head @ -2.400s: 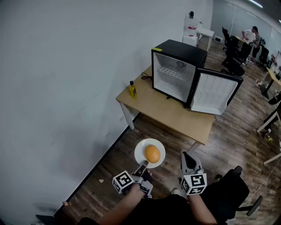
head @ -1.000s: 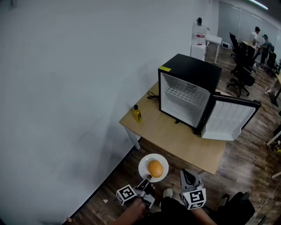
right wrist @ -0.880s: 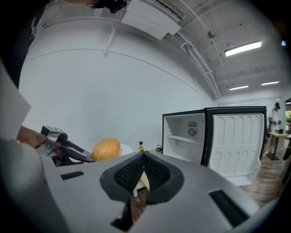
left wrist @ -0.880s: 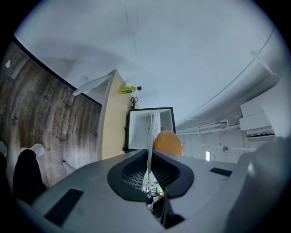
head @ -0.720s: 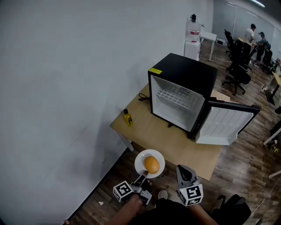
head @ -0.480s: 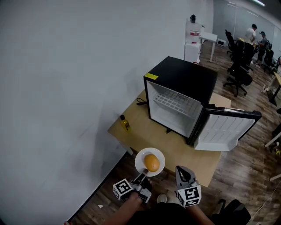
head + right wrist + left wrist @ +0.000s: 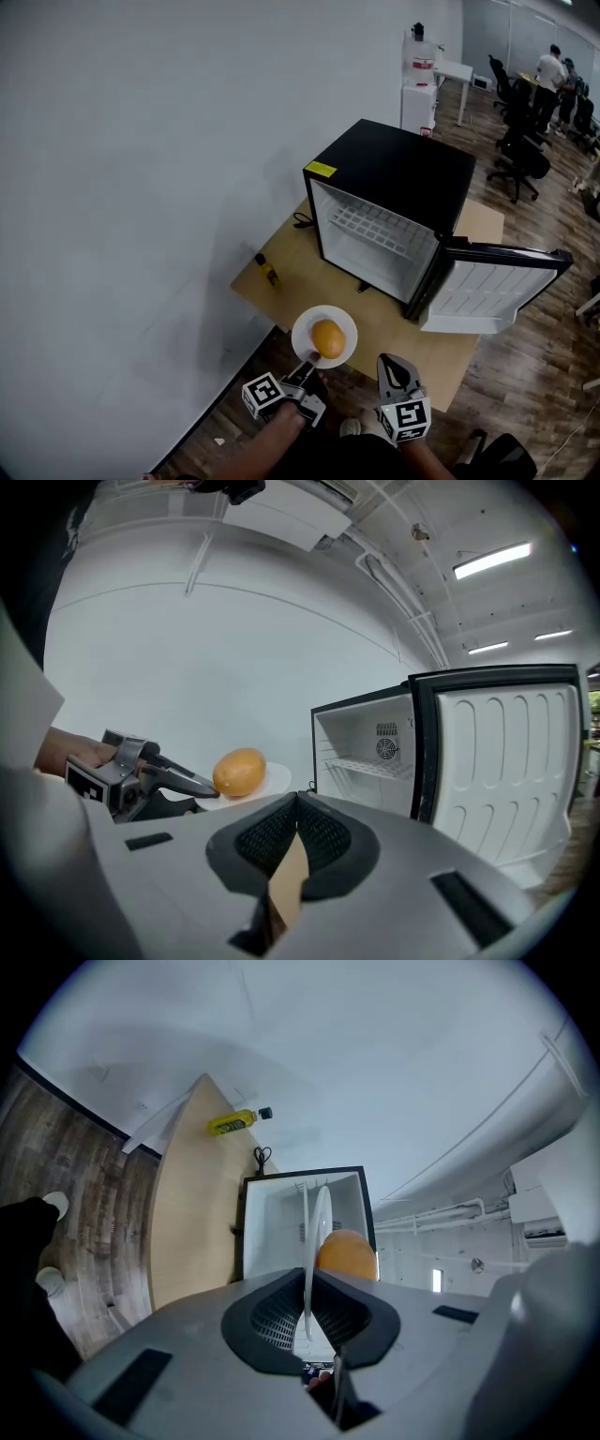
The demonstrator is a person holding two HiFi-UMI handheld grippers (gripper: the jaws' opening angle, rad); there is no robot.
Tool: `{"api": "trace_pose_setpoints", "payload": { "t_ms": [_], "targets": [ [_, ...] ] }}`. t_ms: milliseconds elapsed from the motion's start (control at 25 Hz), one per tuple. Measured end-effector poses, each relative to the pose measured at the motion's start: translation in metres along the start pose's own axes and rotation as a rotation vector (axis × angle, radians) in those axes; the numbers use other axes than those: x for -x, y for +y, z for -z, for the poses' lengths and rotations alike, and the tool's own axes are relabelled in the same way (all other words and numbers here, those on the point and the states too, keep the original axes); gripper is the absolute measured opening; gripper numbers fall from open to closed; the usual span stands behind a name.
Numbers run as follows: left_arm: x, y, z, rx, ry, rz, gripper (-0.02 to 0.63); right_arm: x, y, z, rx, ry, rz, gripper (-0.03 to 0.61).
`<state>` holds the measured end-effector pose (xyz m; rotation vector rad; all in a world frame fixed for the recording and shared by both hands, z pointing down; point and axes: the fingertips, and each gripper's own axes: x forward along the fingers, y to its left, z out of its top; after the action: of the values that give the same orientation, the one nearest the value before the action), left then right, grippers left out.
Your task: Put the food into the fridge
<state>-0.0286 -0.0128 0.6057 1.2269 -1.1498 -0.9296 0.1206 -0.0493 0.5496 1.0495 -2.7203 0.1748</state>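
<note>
Closing in on the open mini fridge [image 7: 394, 178], the left gripper [image 7: 307, 368] is clamping the white plate [image 7: 303, 330] by its rim and bringing its orange fruit [image 7: 328, 338] up to the table [image 7: 291, 281] edge. The fruit is still well short of the shelf [image 7: 375, 225]. The right gripper [image 7: 395, 371] is travelling alongside, jaws together, empty.

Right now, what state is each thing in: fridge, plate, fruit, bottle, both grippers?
Fridge: door wide open, shelf bare.
Plate: level, held by its rim in the left gripper.
Fruit: resting on the plate.
Left gripper: shut on the plate.
Right gripper: shut, empty.
Bottle: on the table beside the fridge.
</note>
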Motion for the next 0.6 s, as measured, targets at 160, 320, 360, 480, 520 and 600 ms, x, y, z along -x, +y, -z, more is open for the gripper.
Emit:
{"api": "trace_pose_setpoints", "payload": {
  "t_ms": [160,320,360,480,520,600],
  "targets": [
    [-0.026,-0.006,-0.012,-0.005,0.03,0.002,0.028,-0.017,-0.006,-0.001,-0.001,0.016,0.012,0.06],
    [-0.059,-0.011,-0.028,-0.007,0.069,0.02,0.028,-0.042,-0.02,-0.01,0.0,0.02,0.049,0.06],
    [-0.067,-0.011,-0.032,-0.005,0.079,0.023,0.028,-0.05,-0.023,-0.011,-0.003,0.024,0.058,0.06],
    [-0.085,-0.012,-0.045,0.001,0.113,0.014,0.028,-0.072,-0.033,-0.019,-0.011,0.022,0.09,0.06],
    [-0.09,-0.013,-0.049,0.002,0.126,0.01,0.028,-0.078,-0.038,-0.023,-0.014,0.018,0.107,0.06],
    [-0.101,-0.017,-0.056,-0.003,0.154,0.008,0.028,-0.089,-0.048,-0.031,-0.024,0.01,0.145,0.06]
  ]
}}
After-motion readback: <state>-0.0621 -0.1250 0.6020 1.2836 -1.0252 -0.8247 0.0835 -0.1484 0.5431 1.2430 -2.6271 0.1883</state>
